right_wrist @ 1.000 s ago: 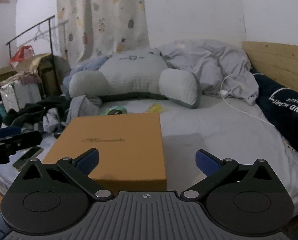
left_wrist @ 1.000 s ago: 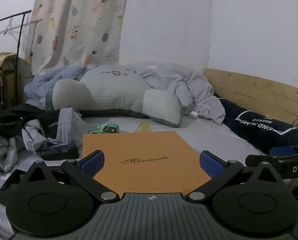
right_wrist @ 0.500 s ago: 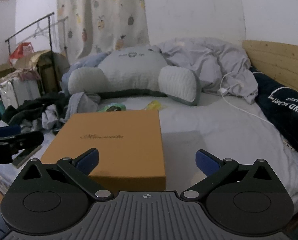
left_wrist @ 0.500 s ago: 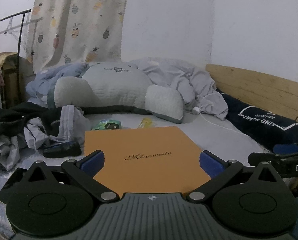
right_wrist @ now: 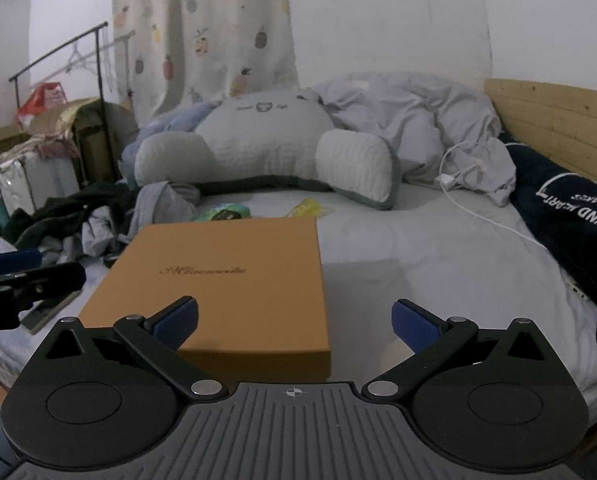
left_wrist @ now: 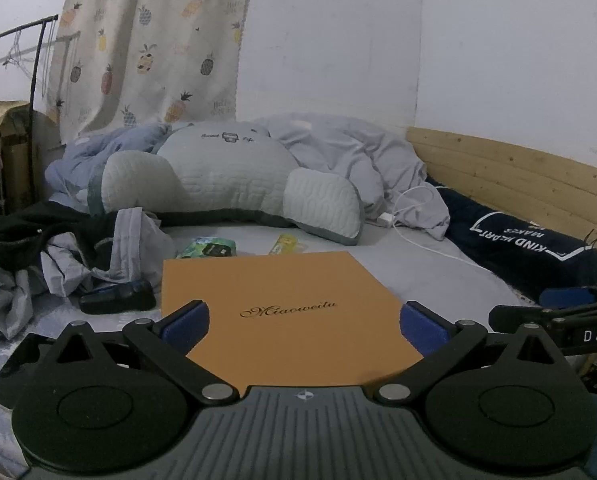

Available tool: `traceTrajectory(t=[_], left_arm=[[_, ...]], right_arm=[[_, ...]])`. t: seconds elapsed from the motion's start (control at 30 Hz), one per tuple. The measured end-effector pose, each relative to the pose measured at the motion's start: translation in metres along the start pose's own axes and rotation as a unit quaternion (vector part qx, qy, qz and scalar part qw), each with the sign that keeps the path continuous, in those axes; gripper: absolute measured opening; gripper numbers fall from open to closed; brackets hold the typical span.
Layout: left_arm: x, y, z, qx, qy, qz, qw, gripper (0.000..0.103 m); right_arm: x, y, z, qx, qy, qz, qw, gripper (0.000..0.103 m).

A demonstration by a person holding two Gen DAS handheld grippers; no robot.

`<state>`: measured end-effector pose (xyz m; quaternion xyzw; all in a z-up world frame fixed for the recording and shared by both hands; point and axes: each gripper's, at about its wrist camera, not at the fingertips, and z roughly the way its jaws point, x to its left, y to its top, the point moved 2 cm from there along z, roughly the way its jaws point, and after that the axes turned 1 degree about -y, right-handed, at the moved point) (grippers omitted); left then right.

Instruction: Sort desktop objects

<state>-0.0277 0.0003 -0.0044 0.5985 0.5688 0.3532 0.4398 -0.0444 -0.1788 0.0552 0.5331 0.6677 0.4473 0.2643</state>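
A: We are over a bed (right_wrist: 438, 264) with a grey sheet, a pineapple curtain (left_wrist: 150, 44) behind and a big pale cushion (left_wrist: 230, 184) against the wall.

B: And the thing we care about, the orange box (left_wrist: 294, 312), lies flat and closed on the sheet, right in front of both our tools.

A: Our left tongs (left_wrist: 303, 320) stand wide apart with nothing between the pads; the box top fills the gap behind them.

B: Our right tongs (right_wrist: 294, 320) are spread as well and empty, hanging over the box's near right corner.

A: So how far are we?

B: Barely begun, we judge. A green packet (left_wrist: 206, 249) and a yellow packet (left_wrist: 286, 243) lie loose just beyond the box, and a dark case (left_wrist: 118, 298) sits to its left beside the rumpled clothes (left_wrist: 58, 256). Nothing looks gathered; all of it is left to sort.
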Motion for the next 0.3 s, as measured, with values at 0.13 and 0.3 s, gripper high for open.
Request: traceTrajectory(t=[0.13,0.3], left_arm=[[-0.0006,-0.0001,0.0001,-0.001,0.001,0.001,1.0,0.103],[-0.0007,-0.0005,0.0024,0.004,0.004,0.0,1.0,0.103]], right_arm=[[-0.0006,-0.0007,0.0019,0.0,-0.002,0.002,1.0,0.103],[-0.0001,-0.0009,0.0028,-0.002,-0.003,0.0,1.0,0.103]])
